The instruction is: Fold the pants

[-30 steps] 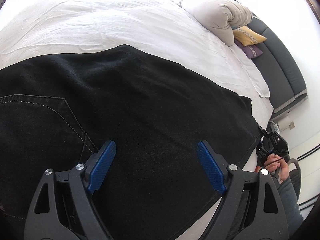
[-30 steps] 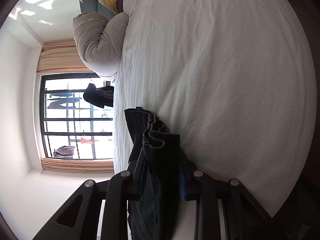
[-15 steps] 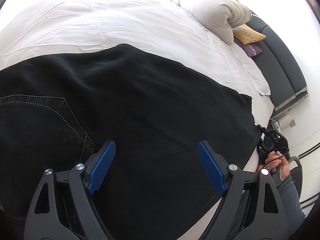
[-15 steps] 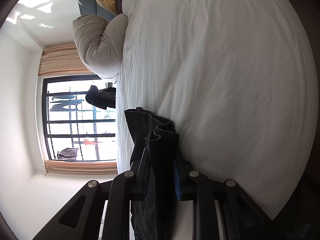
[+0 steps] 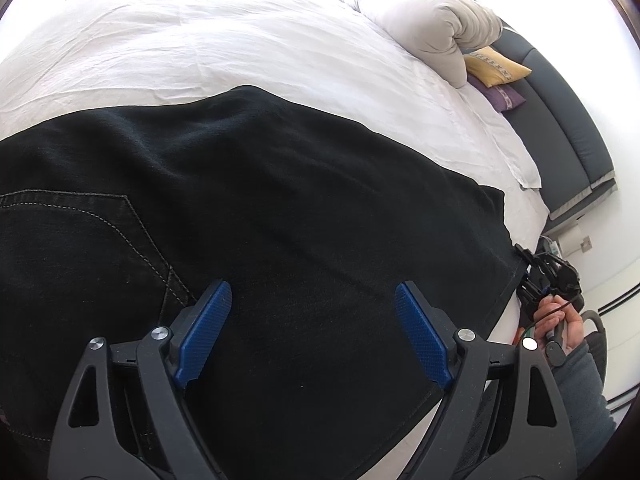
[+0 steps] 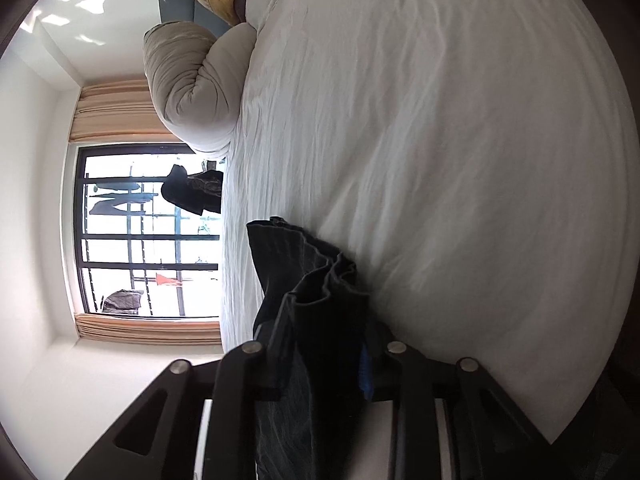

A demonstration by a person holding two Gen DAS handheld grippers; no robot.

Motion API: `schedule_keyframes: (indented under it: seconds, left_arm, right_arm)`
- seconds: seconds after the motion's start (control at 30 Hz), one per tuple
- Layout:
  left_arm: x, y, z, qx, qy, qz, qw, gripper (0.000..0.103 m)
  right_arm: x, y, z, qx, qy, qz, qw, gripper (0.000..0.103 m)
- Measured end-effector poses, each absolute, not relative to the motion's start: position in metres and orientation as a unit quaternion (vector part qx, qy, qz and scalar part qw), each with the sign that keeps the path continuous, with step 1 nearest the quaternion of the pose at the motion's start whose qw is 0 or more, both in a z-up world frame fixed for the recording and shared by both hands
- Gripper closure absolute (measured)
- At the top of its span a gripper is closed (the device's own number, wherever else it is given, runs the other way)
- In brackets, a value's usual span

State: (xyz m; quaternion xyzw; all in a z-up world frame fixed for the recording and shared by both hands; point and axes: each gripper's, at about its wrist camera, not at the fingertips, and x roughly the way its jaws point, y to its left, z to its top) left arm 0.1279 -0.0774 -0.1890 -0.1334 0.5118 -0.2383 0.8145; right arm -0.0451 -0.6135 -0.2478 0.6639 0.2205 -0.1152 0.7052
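Observation:
Black pants (image 5: 280, 208) lie flat across the white bed (image 5: 240, 40), a stitched back pocket at the left. My left gripper (image 5: 312, 312) hovers just over their middle, open, nothing between its blue pads. At the right end of the pants, a hand (image 5: 560, 324) holds my right gripper (image 5: 524, 272) against the leg hem. In the right wrist view the bunched hem (image 6: 304, 264) fills the gap of my right gripper (image 6: 324, 336). Its jaws are closing, and both fingers press the folds from either side.
A rolled grey duvet (image 5: 436, 28) lies at the head of the bed, with a yellow pillow (image 5: 496, 66) and a purple one against the dark headboard (image 5: 560, 120). Bare sheet (image 6: 440, 160) stretches beyond the hem. A barred window (image 6: 148, 232) is behind.
The right gripper's jaws have narrowed on the bunched hem, squeezing the folds tighter. The left gripper and the pants under it have not moved.

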Motion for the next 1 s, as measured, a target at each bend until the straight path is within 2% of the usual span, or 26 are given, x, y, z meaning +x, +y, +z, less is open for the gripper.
schedule_keyframes:
  seconds: [0.3,0.47,0.57,0.6,0.63,0.7,0.77,0.83,1.0]
  left_arm:
    - [0.13,-0.076,-0.189,-0.14,0.513,-0.24,0.812,0.019]
    - [0.132,-0.074,-0.188,-0.153,0.515,-0.239,0.809,0.019]
    - [0.134,-0.07,-0.186,-0.172,0.519,-0.235,0.804,0.018]
    - [0.134,-0.069,-0.185,-0.177,0.519,-0.235,0.803,0.015]
    - [0.134,-0.068,-0.185,-0.183,0.517,-0.235,0.802,0.011]
    - [0.135,-0.067,-0.182,-0.196,0.513,-0.237,0.801,0.008]
    - [0.135,-0.066,-0.181,-0.21,0.514,-0.238,0.797,0.005]
    - [0.136,-0.066,-0.181,-0.225,0.517,-0.242,0.79,0.005]
    - [0.143,-0.071,-0.178,-0.243,0.52,-0.251,0.78,0.004]
  right_arm:
    - [-0.052,-0.607,-0.238,0.642,0.223,-0.143,0.72,0.092]
    - [-0.036,-0.591,-0.203,0.575,0.243,-0.155,0.766,0.092]
    - [-0.011,-0.556,-0.164,0.489,0.269,-0.135,0.819,0.092]
    - [0.0,-0.535,-0.15,0.448,0.283,-0.117,0.84,0.092]
    - [0.012,-0.508,-0.137,0.398,0.301,-0.092,0.862,0.092]
    - [0.035,-0.436,-0.121,0.276,0.348,-0.014,0.896,0.092]
    - [0.047,-0.353,-0.122,0.139,0.399,0.074,0.903,0.092]
    - [0.049,-0.293,-0.138,0.05,0.436,0.129,0.889,0.092]
    - [0.048,-0.258,-0.161,0.031,0.455,0.14,0.879,0.092]
